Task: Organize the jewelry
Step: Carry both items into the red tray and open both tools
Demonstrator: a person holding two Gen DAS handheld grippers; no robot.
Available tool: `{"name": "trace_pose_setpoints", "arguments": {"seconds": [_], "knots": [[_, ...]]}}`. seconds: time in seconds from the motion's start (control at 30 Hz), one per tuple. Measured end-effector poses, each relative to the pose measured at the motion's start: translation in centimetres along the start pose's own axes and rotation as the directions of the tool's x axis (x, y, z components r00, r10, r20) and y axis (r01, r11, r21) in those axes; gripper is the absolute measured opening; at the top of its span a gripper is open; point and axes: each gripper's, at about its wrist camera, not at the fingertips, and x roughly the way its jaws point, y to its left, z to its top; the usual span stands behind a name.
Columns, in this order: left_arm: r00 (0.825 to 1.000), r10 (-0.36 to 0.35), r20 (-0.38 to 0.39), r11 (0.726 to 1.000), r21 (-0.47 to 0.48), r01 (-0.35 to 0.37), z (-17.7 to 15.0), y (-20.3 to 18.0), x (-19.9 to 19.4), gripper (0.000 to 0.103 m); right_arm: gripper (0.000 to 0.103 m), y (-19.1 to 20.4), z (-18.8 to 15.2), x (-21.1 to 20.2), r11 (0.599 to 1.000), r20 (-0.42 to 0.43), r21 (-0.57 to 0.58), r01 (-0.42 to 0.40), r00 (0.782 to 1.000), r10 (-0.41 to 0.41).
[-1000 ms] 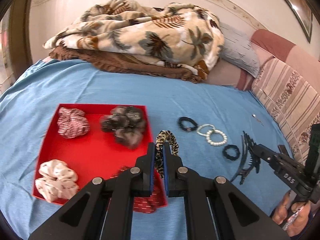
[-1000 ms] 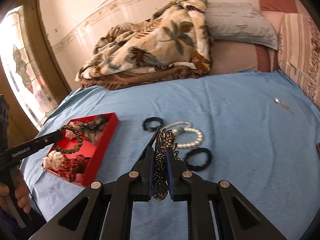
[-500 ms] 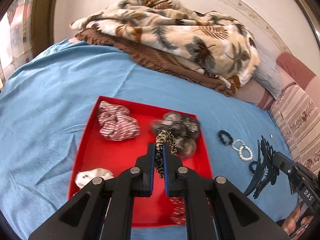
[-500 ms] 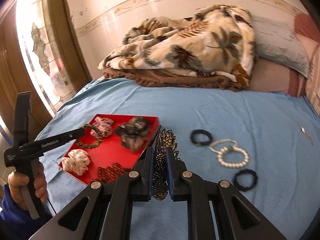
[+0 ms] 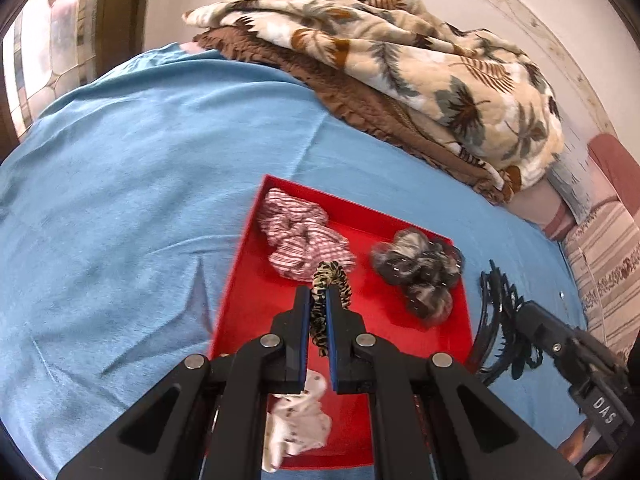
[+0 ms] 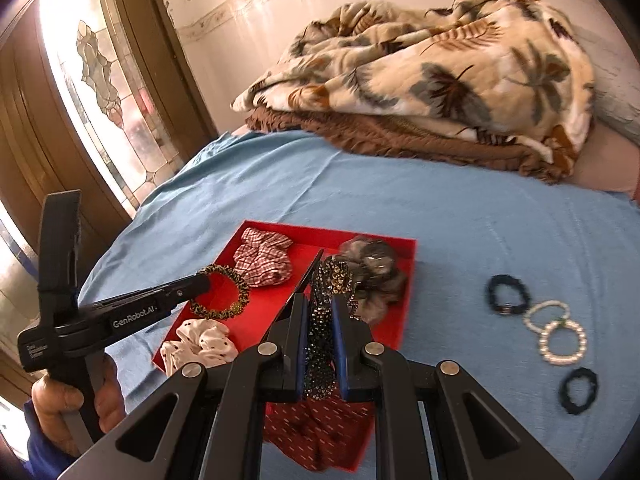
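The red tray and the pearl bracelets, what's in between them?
Only bare blue bedsheet between the red tray and pearl bracelets, in the right wrist view.

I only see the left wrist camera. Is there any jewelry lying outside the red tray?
Observer: Yes. The right wrist view shows two pearl bracelets on the blue sheet, to the right of the red tray.
Operator: Anything else there?
Observer: A dark hair tie lies beyond the pearls, and another lies nearer the camera.
Operator: What's my other gripper holding?
Observer: The right gripper is shut on a hair clip covered in sparkly studs.
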Motion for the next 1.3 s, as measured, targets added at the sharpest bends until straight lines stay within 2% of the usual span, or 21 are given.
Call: {"name": "trace_pose_setpoints", "arguments": {"seconds": [0.2, 0.33, 0.7, 1.0, 1.1, 1.17, 1.3], "knots": [[0.999, 0.029, -0.014, 0.999, -0.041, -0.029, 0.3, 1.5, 1.0, 0.007, 0.013, -0.6, 0.1, 2.6, 0.999, -0.035, 0.005, 0.049, 0.998, -0.049], [0.998, 0.053, -0.016, 0.998, -0.033, -0.054, 0.3, 1.5, 1.4, 0.007, 0.013, -1.6, 0.0, 3.8, 0.996, -0.061, 0.014, 0.09, 0.994, -0.089], [0.993, 0.118, -0.022, 0.993, -0.001, -0.118, 0.2, 1.1, 2.3, 0.007, 0.013, -3.4, -0.8, 5.3, 0.991, -0.105, 0.049, 0.127, 0.987, -0.121], [0.992, 0.123, -0.016, 0.992, 0.012, -0.122, 0.1, 0.8, 2.3, 0.009, 0.013, -4.3, -0.9, 5.3, 0.99, -0.111, 0.069, 0.122, 0.987, -0.114], [0.992, 0.124, -0.01, 0.992, 0.016, -0.123, 0.2, 0.7, 2.0, 0.017, 0.013, -4.1, -0.9, 5.1, 0.991, -0.106, 0.064, 0.119, 0.988, -0.112], [0.993, 0.119, 0.001, 0.993, 0.013, -0.119, 0.2, 0.7, 1.7, 0.032, 0.015, -3.9, -0.8, 4.8, 0.991, -0.1, 0.059, 0.117, 0.989, -0.111], [0.993, 0.112, 0.022, 0.994, 0.014, -0.112, 0.2, 0.5, 1.1, 0.036, 0.026, -3.9, -0.7, 3.7, 0.992, -0.08, 0.063, 0.107, 0.992, -0.101]]}}
